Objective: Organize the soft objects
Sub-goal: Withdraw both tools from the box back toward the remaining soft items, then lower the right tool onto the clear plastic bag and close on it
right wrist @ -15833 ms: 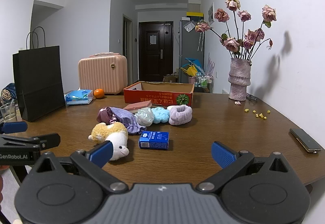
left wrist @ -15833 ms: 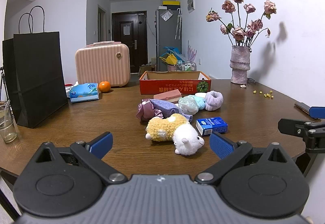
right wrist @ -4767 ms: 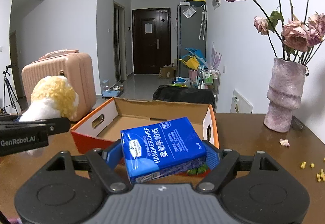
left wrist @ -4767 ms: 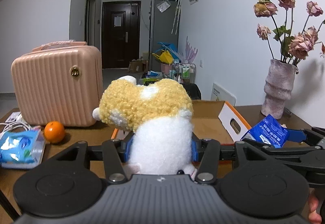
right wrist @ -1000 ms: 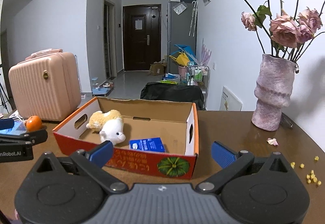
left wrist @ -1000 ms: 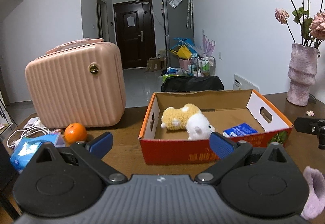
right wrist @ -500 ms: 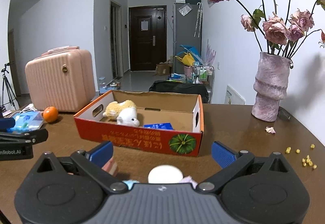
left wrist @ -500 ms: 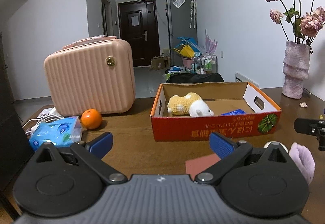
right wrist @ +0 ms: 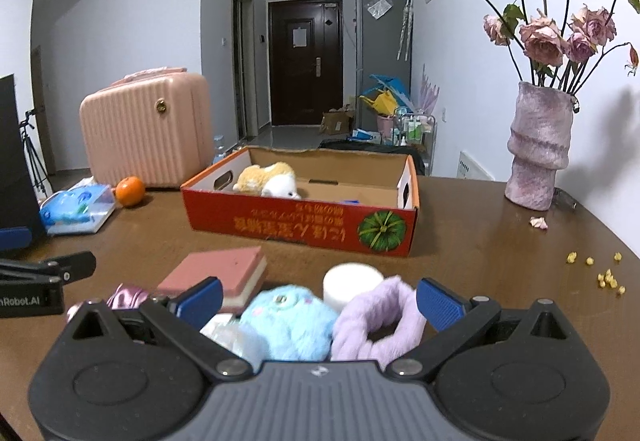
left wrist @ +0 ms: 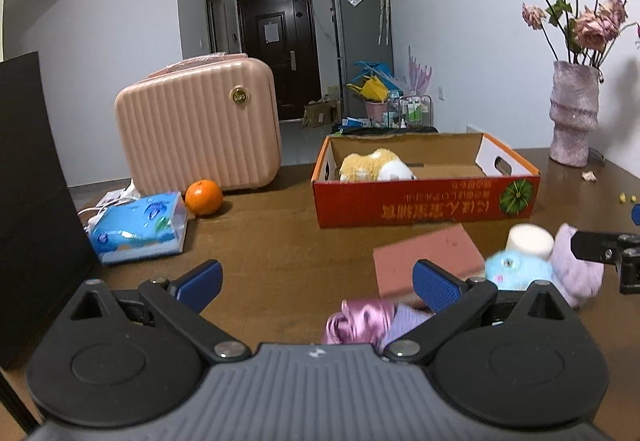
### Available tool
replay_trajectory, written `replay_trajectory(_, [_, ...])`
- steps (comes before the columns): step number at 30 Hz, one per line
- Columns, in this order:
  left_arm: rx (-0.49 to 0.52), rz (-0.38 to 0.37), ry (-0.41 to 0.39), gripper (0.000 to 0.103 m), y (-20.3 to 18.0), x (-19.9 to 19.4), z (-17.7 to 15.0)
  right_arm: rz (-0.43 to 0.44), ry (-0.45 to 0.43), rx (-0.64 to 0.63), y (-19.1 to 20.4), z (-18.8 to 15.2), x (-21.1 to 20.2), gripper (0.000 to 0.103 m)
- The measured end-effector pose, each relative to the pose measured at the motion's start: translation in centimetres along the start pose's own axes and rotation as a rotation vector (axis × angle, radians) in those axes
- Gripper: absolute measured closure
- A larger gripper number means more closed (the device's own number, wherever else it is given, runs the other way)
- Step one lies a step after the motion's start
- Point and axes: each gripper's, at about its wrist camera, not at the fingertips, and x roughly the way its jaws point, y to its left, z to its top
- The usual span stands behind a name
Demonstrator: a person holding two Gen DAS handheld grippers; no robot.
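The orange cardboard box stands on the brown table with the yellow-and-white plush inside; a sliver of the blue tissue pack shows beside it. In front of the box lie a pink sponge block, a white roll, a light-blue plush, a lilac scrunchie and a pink satin cloth. My left gripper is open above the satin cloth. My right gripper is open over the blue plush and scrunchie.
A pink suitcase, an orange and a blue wipes pack sit at the left, with a black paper bag at the far left. A vase of dried roses stands at the right, beside scattered yellow bits.
Both grippers have pulled back from the box and lowered; the loose soft things now lie close under the open fingers. The plush and tissue pack stay in the box.
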Motion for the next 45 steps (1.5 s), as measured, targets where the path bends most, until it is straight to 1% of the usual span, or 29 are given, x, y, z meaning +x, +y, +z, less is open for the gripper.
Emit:
replay_trajectory(11, [-0.01,-0.001,0.033,0.0,1.1,-2.9,-3.2,0.018,0.036,-0.024,1.8,-2.5,-1.8,0.0])
replay_trajectory(20, [-0.005,-0.01,0.044,0.0,1.5,-3.8,-4.2,0.023,0.046,-0.052,3.1,-3.2,-2.6,0.0])
replay_trajectory(31, [0.002,-0.034,0.078,0.0,0.9,-2.2,-4.4,0.021,0.074,-0.07,3.7,-3.3,-1.1,0.0])
replay_trajectory(45, [0.063,-0.044,0.144,0.0,-0.8,1.0,-4.5,0.033,0.117,-0.115,4.2,-3.2,2.2,0.0])
